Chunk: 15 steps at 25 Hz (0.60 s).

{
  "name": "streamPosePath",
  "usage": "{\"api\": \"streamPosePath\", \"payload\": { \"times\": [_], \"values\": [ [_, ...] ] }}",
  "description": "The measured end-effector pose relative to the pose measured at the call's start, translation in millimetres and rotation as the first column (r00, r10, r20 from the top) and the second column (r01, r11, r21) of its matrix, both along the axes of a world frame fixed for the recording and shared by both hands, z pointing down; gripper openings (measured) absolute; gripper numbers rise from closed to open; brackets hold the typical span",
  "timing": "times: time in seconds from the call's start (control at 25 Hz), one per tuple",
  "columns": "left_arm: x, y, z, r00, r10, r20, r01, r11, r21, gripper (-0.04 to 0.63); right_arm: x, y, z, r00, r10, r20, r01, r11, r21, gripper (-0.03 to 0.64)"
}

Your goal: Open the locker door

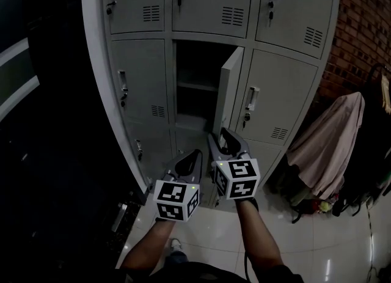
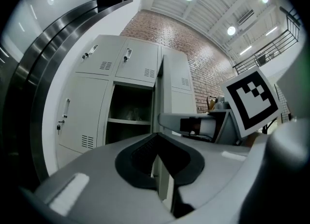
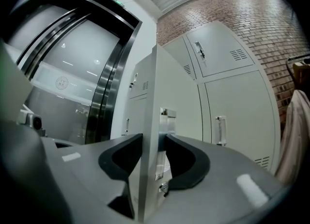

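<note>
Locker [image 1: 174, 80] open, one shelf [image 1: 197, 85] inside; right claw [image 1: 221, 136] grips door [image 1: 227, 89]

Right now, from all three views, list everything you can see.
locker bank: one, grey, straight ahead
open door: one, grey, middle column, swung out to the right
closed doors: several, grey, around the open compartment
shelf: one, grey, inside the open compartment
brick wall: one, red-brown, right of the lockers
draped cloth: one, pale pink, low at the right
tiled floor: one, white and glossy, below
left gripper: one, grey, jaws together, empty, below the open compartment
right gripper: one, grey, jaws astride the open door's free edge; whether they press it is unclear
forearms: two, bare, bottom of the head view
</note>
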State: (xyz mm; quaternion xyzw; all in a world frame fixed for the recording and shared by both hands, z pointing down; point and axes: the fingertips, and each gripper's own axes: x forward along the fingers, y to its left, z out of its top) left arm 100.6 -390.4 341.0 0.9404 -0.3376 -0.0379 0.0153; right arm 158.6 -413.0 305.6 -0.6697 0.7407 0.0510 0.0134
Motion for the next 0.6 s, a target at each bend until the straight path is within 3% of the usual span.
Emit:
{"api": "streamPosePath", "payload": {
  "times": [0.2,0.4,0.6],
  "values": [
    [-5,6,8,1.0,-0.009,0.025,0.01,1.0,-0.006,0.005,4,2,0,0.999,0.016,-0.052,-0.016,1.0,0.0,0.168],
    [-10,13,8,0.999,-0.029,0.041,0.028,1.0,0.002,0.005,8,11,-3,0.999,0.025,-0.024,-0.024,1.0,0.02,0.169],
    [-10,31,1,0.998,-0.048,0.029,0.048,0.999,0.01,0.005,3,33,-14,0.999,0.008,-0.052,-0.005,0.999,0.05,0.169]
  ]
}}
